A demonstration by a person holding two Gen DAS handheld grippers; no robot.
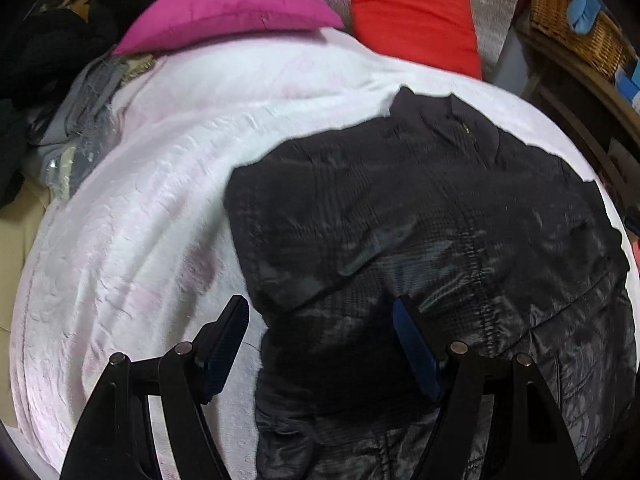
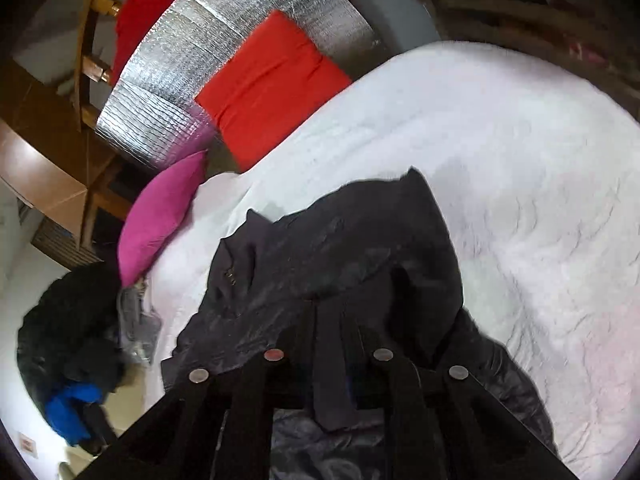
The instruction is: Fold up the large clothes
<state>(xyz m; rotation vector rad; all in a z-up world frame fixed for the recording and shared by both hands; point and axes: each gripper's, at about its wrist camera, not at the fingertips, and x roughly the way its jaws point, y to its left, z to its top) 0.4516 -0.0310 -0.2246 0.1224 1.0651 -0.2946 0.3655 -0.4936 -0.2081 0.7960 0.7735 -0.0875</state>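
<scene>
A dark quilted jacket (image 1: 420, 220) lies on the white bed cover (image 1: 160, 200), collar toward the far side. My left gripper (image 1: 320, 308) hovers open over the jacket's near left edge; its left finger is above the cover, its right finger above the jacket, and nothing is between the blue pads (image 1: 416, 352). In the right wrist view my right gripper (image 2: 340, 328) is shut on a fold of the jacket (image 2: 320, 248). The cloth is pulled up into a ridge, a strip of it hangs down between the fingers, and the fingertips are hidden by it.
A pink pillow (image 1: 228, 12) and a red cushion (image 1: 412, 20) lean against a silver foil mat (image 2: 240, 40) at the head of the bed. Grey and black clothes (image 1: 80, 120) are piled at the left edge. A wicker basket (image 1: 576, 28) sits on shelves at the right.
</scene>
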